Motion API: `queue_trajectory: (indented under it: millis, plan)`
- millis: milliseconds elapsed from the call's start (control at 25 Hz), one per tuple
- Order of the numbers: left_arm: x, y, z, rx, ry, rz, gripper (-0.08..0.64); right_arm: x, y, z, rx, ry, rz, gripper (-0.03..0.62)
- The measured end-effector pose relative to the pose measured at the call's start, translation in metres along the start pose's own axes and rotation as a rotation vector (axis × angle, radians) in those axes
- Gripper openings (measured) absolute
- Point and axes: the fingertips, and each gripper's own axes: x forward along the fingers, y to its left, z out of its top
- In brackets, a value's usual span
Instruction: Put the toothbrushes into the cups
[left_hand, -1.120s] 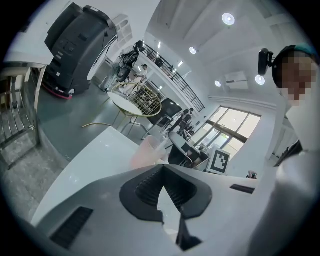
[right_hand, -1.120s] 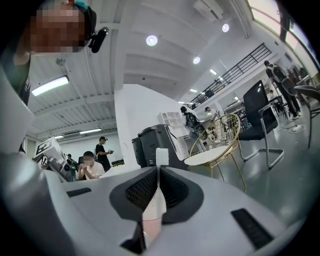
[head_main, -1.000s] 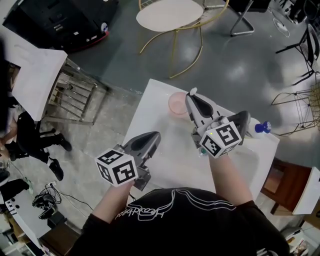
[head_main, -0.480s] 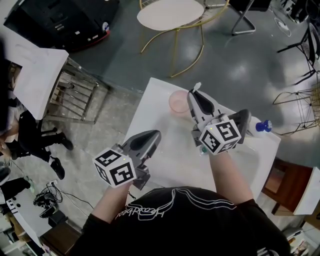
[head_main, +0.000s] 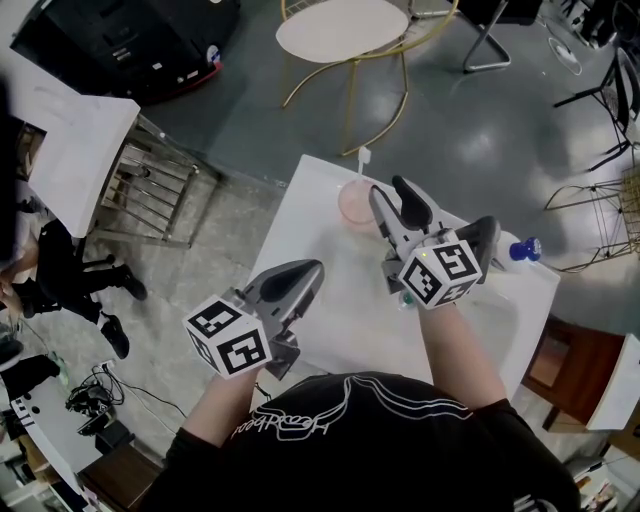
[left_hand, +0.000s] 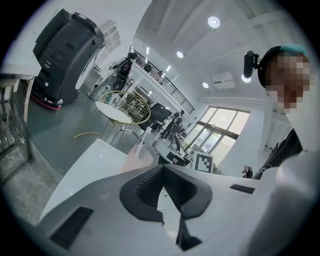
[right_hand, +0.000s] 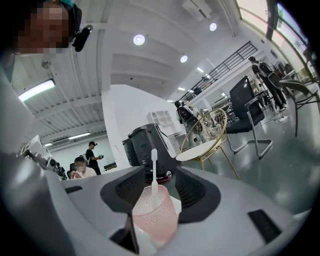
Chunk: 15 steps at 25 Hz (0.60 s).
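Toothbrush (head_main: 362, 158) — where is it at this moment?

It is white and it stands in the pink cup (head_main: 347, 207), head up and leaning slightly. The cup is on the white bench (head_main: 320, 260), near the far edge.

And the right tongs (head_main: 389, 190)?

Their jaws stand wide apart; they have just been opening. In the right gripper view the cup and the brush show in the gap between the two jaws, but the dark pads (right_hand: 192, 190) press on neither of them. In the head view the tips are just beside the cup, on its near-right side.

So nothing is clamped there?

Nothing — the brush stands alone in the cup.

What about the left tongs (head_main: 300, 278)?

Jaws together, with nothing between them. The left gripper view shows the two ribbed pads (left_hand: 149, 186) meeting at the tips. These tongs are over the near-left part of the bench, well apart from the cup.

Anything else on the bench?

At the right edge there is a small thing with a blue top (head_main: 522, 250). It is partly hidden behind the right tongs, and I cannot tell what it is.

And around?

Beyond the bench, a round white table (head_main: 340, 28) with thin golden legs stands on the grey floor.
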Motion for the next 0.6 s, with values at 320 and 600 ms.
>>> queue_trajectory:
  millis: [320, 600]
  plan:
    - [-0.009, -0.026, 0.001, 0.112, -0.003, -0.031, 0.005, -0.027, 0.025, 0.014, 0.009, -0.041, 0.047, 0.188]
    - [-0.024, -0.050, -0.005, 0.198, 0.000, -0.040, 0.005, -0.078, 0.068, 0.035, 0.138, -0.105, 0.173, 0.186]
